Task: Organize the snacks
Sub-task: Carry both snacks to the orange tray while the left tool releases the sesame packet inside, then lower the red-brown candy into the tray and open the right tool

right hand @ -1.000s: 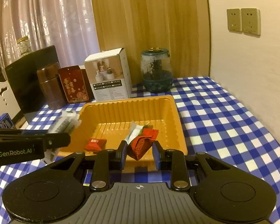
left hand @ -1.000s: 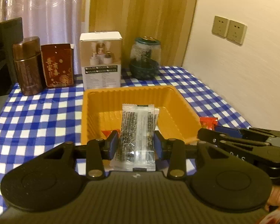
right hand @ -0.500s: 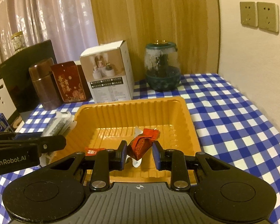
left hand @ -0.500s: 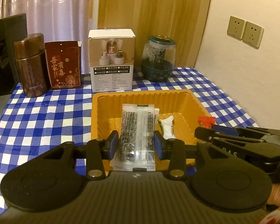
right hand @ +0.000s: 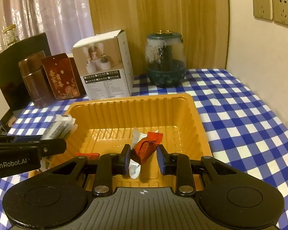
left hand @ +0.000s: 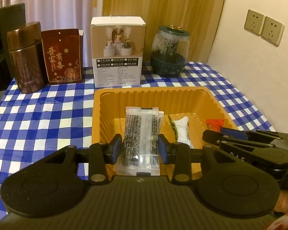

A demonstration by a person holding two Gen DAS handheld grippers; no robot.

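Four containers (left hand: 118, 53) behind tray (left hand: 151, 94).

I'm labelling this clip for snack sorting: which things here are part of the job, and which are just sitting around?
Part of the job:
- orange tray
- clear snack packet, held in the left gripper
- red snack, held in the right gripper
- white wrapped snack in the tray

Just sitting around:
- brown tin
- red box
- white carton
- glass jar
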